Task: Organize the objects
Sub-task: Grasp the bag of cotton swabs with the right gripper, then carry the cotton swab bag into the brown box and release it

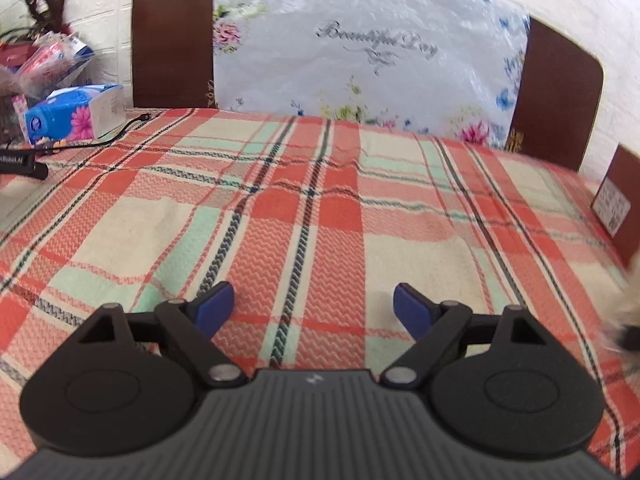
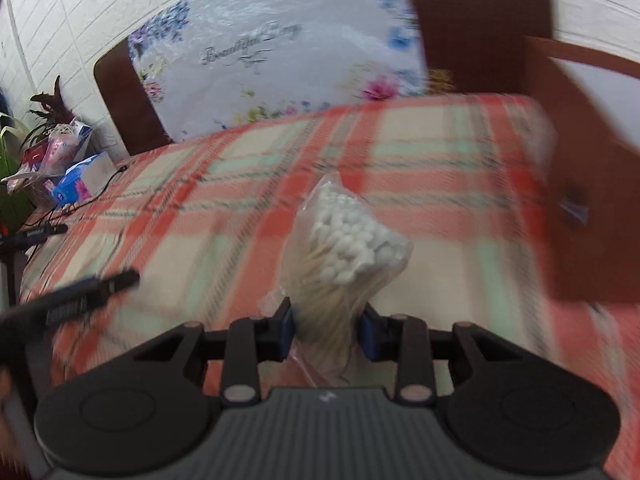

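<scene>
My right gripper (image 2: pixel 326 330) is shut on a clear bag of cotton swabs (image 2: pixel 346 248), with wooden sticks and white tips, held above the plaid cloth (image 2: pixel 240 200). A brown cardboard box (image 2: pixel 588 184) stands just right of the bag, open at the top. The right wrist view is blurred. My left gripper (image 1: pixel 314 306) is open and empty, low over the plaid cloth (image 1: pixel 312 208). The box's corner with a white label (image 1: pixel 618 200) shows at the far right of the left wrist view. A blurred pale thing (image 1: pixel 628 300) sits at the right edge.
A blue tissue pack (image 1: pixel 76 114) and bagged items (image 1: pixel 52 56) sit at the far left with a black cable (image 1: pixel 108 138). A flowered plastic package (image 1: pixel 360 60) leans on a brown headboard (image 1: pixel 172 40) behind. The left gripper's black body (image 2: pixel 72 300) shows at the left.
</scene>
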A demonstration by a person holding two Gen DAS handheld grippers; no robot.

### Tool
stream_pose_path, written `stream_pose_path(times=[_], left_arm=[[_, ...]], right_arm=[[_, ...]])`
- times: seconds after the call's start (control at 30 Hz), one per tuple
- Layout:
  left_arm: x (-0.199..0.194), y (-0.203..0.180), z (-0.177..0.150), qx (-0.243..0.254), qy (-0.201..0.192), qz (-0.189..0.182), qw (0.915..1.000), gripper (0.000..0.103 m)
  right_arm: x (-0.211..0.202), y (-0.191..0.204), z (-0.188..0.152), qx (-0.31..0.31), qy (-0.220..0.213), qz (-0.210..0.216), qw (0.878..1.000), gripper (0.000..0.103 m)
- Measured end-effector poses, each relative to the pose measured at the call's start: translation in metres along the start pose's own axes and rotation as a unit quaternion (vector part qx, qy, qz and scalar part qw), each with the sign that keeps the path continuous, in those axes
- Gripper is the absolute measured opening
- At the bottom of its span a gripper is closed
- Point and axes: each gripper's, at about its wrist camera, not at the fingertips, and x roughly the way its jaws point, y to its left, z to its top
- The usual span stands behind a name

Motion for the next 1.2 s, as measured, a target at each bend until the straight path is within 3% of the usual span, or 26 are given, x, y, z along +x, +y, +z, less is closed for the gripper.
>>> stream_pose_path(times=[0.03, 0.07, 0.1, 0.13, 0.3, 0.43, 0.5, 0.57, 0.63, 0.67, 0.7, 0.73, 0.77, 0.8, 0.83, 0.9, 1.0, 1.1, 1.2], left_arm=[[-0.004, -0.005, 0.002, -0.018, 0.010, -0.023, 0.9995, 0.087], [-0.011, -0.012, 0.005, -0.052, 0.019, -0.072, 0.9959, 0.087], [-0.018, -0.023, 0.008, -0.075, 0.024, -0.121, 0.9895, 0.087], [-0.027, -0.040, 0.011, -0.078, 0.023, -0.159, 0.9840, 0.087], [-0.055, -0.145, 0.015, 0.044, 0.024, -0.265, 0.9630, 0.086], [-0.051, -0.194, 0.007, 0.104, 0.055, -0.298, 0.9473, 0.086], [-0.039, -0.209, 0.000, 0.121, 0.083, -0.301, 0.9424, 0.085], [-0.023, -0.218, -0.007, 0.121, 0.123, -0.302, 0.9375, 0.079], [-0.013, -0.219, -0.014, 0.107, 0.162, -0.313, 0.9298, 0.061], [-0.009, -0.219, -0.017, 0.098, 0.173, -0.322, 0.9255, 0.058], [-0.009, -0.219, -0.019, 0.093, 0.171, -0.323, 0.9263, 0.047], [-0.010, -0.220, -0.019, 0.093, 0.171, -0.322, 0.9265, 0.044], [-0.012, -0.220, -0.016, 0.091, 0.171, -0.318, 0.9282, 0.041], [-0.019, -0.221, -0.009, 0.089, 0.170, -0.312, 0.9304, 0.036], [-0.028, -0.222, -0.002, 0.088, 0.166, -0.315, 0.9305, 0.035], [-0.056, -0.224, 0.015, 0.102, 0.120, -0.331, 0.9305, 0.035], [-0.089, -0.239, 0.045, 0.124, 0.053, -0.348, 0.9276, 0.036], [-0.091, -0.268, 0.073, 0.122, 0.024, -0.363, 0.9236, 0.036], [-0.076, -0.308, 0.089, 0.128, 0.015, -0.368, 0.9209, 0.036]], right_arm=[[-0.016, -0.011, -0.010, 0.000, -0.004, -0.005, 1.000, 0.036], [-0.028, -0.019, -0.018, -0.002, -0.011, -0.011, 1.000, 0.041], [-0.041, -0.027, -0.024, -0.003, -0.023, -0.016, 1.000, 0.064], [-0.052, -0.034, -0.030, 0.001, -0.040, -0.022, 0.999, 0.079], [-0.079, -0.042, -0.043, -0.037, -0.087, -0.063, 0.993, 0.081], [-0.089, -0.048, -0.053, -0.060, -0.101, -0.069, 0.991, 0.087], [-0.088, -0.049, -0.055, -0.068, -0.102, -0.068, 0.990, 0.087], [-0.081, -0.051, -0.052, -0.072, -0.090, -0.060, 0.992, 0.087], [-0.072, -0.049, -0.049, -0.087, -0.079, -0.048, 0.992, 0.082], [-0.065, -0.046, -0.046, -0.099, -0.071, -0.047, 0.991, 0.080], [-0.057, -0.044, -0.043, -0.111, -0.059, -0.046, 0.991, 0.068], [-0.050, -0.042, -0.041, -0.118, -0.052, -0.048, 0.990, 0.059], [-0.047, -0.040, -0.040, -0.120, -0.055, -0.048, 0.990, 0.059], [-0.048, -0.040, -0.039, -0.117, -0.059, -0.042, 0.990, 0.051], [-0.054, -0.040, -0.039, -0.114, -0.067, -0.032, 0.991, 0.043], [-0.078, -0.036, -0.038, -0.117, -0.113, -0.030, 0.986, 0.042], [-0.115, -0.031, -0.031, -0.145, -0.209, -0.047, 0.966, 0.042], [-0.133, -0.041, -0.013, -0.145, -0.269, -0.074, 0.949, 0.043], [-0.134, -0.064, 0.010, -0.136, -0.288, -0.104, 0.942, 0.044]])
